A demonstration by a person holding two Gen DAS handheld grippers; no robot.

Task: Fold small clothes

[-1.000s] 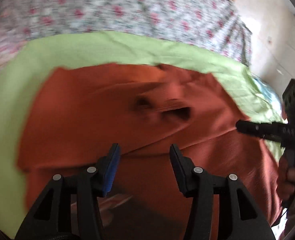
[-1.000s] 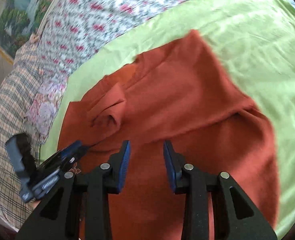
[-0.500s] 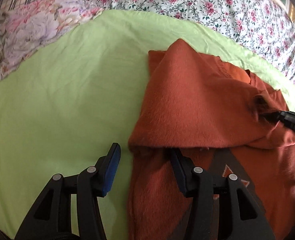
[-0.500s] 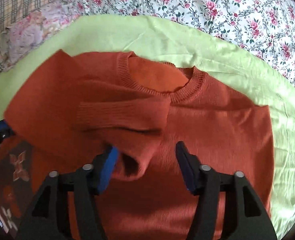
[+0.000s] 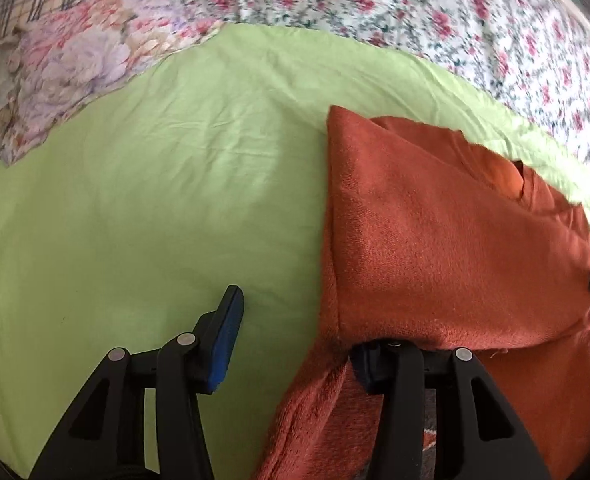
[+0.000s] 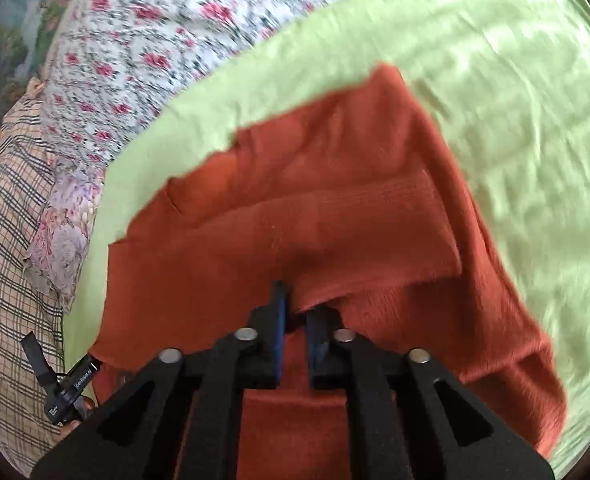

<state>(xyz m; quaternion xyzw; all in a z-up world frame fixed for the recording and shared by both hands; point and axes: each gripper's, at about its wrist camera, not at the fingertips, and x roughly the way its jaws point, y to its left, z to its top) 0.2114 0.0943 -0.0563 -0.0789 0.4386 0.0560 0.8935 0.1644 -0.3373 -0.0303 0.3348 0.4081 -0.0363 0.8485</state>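
Right gripper (image 6: 295, 312): jaws drawn nearly together, pinching a fold of the rust-orange sweater (image 6: 335, 216). The sweater lies partly folded on the green sheet (image 6: 515, 100), one layer doubled over another ahead of the gripper. Beyond the sweater's far edge lies a rose-print cover (image 6: 155, 40). Left of the sweater sits a plaid cloth (image 6: 3, 240). The other gripper (image 6: 61, 384) shows at the sweater's near-left corner, state unclear.

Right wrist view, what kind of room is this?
Probably a bedroom: the orange sweater lies on a green sheet spread over a floral bedspread, with a checked blanket alongside.
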